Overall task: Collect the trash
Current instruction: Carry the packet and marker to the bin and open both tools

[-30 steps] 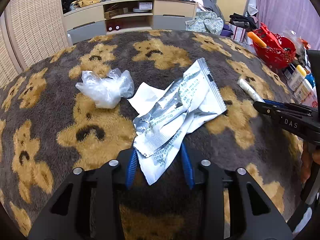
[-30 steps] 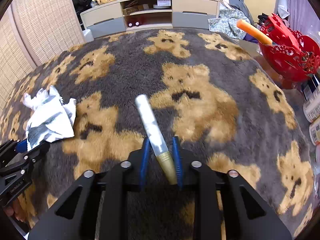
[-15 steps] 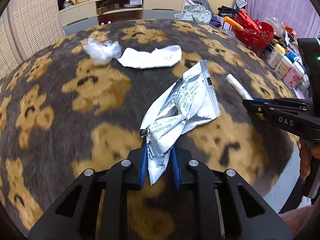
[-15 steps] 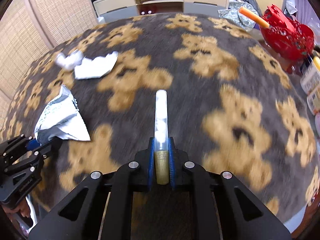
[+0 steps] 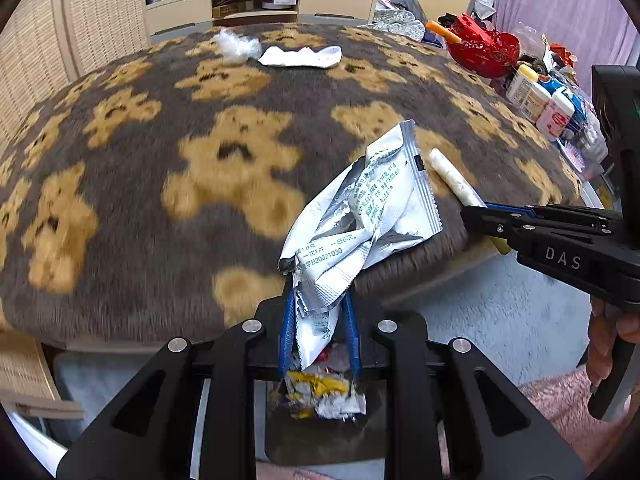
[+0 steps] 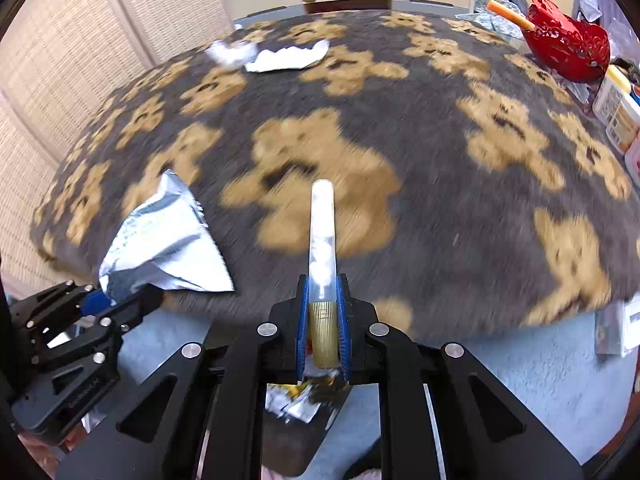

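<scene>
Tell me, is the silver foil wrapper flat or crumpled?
Crumpled: the silver foil wrapper shows creases and bent folds above the left claw pinching it.

Grey blanket with tan bears; silver-white wrapper.

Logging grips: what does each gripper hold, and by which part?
Left gripper: crumpled silver foil packet, by its lower end. Right gripper: clear tube with gold cap, at the cap.

Crumpled bag lies left of flat paper (touching) at the worktop's far edge; basket far right.
</scene>
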A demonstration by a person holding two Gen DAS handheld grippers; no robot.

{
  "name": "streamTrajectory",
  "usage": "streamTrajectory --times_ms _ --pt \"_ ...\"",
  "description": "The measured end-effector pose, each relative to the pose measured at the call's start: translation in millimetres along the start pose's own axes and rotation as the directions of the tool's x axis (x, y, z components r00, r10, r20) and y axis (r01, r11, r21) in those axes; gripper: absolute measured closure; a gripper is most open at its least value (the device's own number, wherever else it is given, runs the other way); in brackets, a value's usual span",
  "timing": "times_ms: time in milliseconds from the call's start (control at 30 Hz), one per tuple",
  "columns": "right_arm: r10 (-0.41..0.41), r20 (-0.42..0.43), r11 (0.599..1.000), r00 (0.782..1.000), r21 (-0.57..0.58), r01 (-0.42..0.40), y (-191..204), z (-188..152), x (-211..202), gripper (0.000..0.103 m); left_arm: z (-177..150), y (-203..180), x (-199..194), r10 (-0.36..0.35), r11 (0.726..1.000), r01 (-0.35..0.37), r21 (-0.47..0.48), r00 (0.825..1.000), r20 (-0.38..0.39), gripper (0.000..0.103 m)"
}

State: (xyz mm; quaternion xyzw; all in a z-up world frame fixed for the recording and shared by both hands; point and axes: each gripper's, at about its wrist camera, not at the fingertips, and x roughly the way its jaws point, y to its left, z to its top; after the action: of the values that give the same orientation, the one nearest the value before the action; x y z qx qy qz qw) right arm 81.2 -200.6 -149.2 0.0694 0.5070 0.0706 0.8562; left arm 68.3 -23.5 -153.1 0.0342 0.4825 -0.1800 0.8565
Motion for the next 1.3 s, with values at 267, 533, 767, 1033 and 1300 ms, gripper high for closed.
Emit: streamTrajectory --times_ms 267,533,767,1033,1300 --pt "0.058 -0.016 0.998 0.998 0.014 -0.058 17 -55 -8 0.089 -53 -5 -12 -0.002 1.000 0.001 -0.030 1.000 -0.030 0.083" --pt "0.079 -0.098 0.997 0.992 0.013 -0.078 24 -98 18 0.089 -96 -9 8 0.000 0.999 -0.005 -0.045 0.994 -0.107 0.083" --pt "0.108 -0.156 0.994 0.982 0.048 -0.102 21 -123 43 0.089 -120 -5 30 0.001 0.998 -0.013 -0.069 0.986 -0.168 0.083" --pt "0.104 -0.167 0.994 0.980 0.045 -0.097 25 -128 54 0.088 -132 -7 46 -0.012 0.998 -0.002 -0.069 0.979 -0.205 0.082" --pt "0.120 -0.158 0.991 0.980 0.083 -0.108 19 -124 58 0.072 -132 1 46 -0.012 0.996 -0.007 -0.092 0.979 -0.205 0.057"
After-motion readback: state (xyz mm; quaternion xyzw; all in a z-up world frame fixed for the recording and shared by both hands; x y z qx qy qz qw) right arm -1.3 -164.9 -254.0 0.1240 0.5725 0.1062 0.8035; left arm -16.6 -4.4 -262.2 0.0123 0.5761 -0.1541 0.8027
